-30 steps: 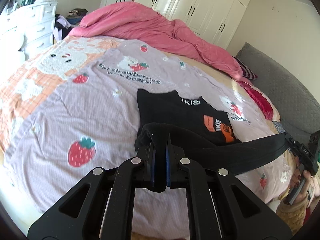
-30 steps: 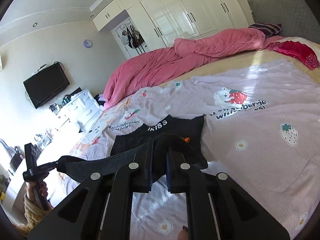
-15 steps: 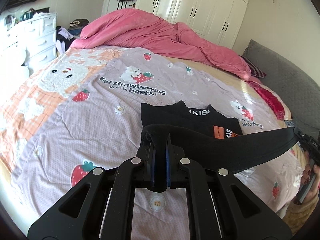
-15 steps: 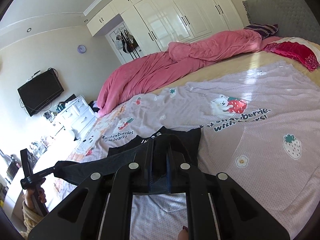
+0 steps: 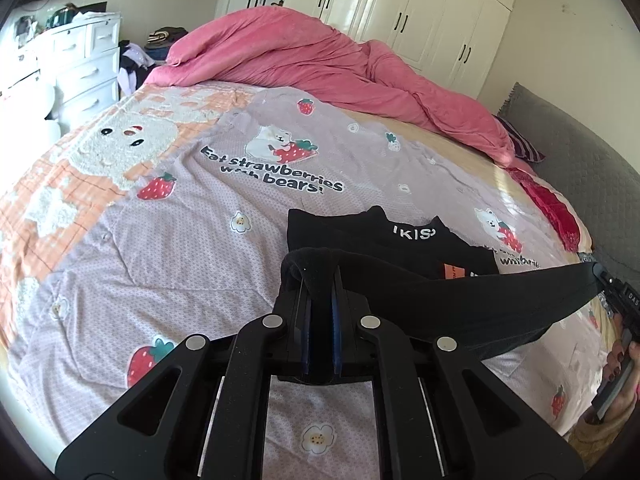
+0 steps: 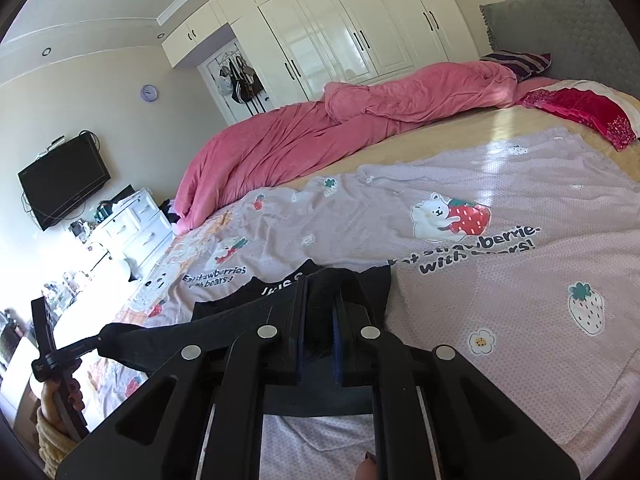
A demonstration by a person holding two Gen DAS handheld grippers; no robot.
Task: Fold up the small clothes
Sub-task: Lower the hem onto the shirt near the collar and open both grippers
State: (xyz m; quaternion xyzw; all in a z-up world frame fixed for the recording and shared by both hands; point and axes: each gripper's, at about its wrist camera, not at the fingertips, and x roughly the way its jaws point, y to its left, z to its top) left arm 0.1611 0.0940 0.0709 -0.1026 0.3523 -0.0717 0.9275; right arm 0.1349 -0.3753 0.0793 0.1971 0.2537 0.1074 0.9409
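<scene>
Gripping: left gripper jaws clamped on one corner of the black T-shirt; right gripper jaws clamped on the other corner of the same edge.
Held edge: hem band stretched taut between both grippers, lifted off the bed, folded toward the collar.
Right gripper seen from left wrist: at far right edge, fabric pinched at its tip, hand on handle.
Left gripper seen from right wrist: at lower left, fabric pinched at its tip, hand with knit cuff on handle.
Shirt body: lying flat on the lilac strawberry-and-bear blanket, white collar lettering and orange patch showing past the lifted band.
Blanket: spread over the bed, printed "Eat strawberries with bears!".
Beyond blanket: orange-and-white bear throw on its left side, bare yellow sheet further back.
Far side: rumpled pink duvet, red cushion, grey headboard.
Background: white wardrobe, white dresser, wall TV.
</scene>
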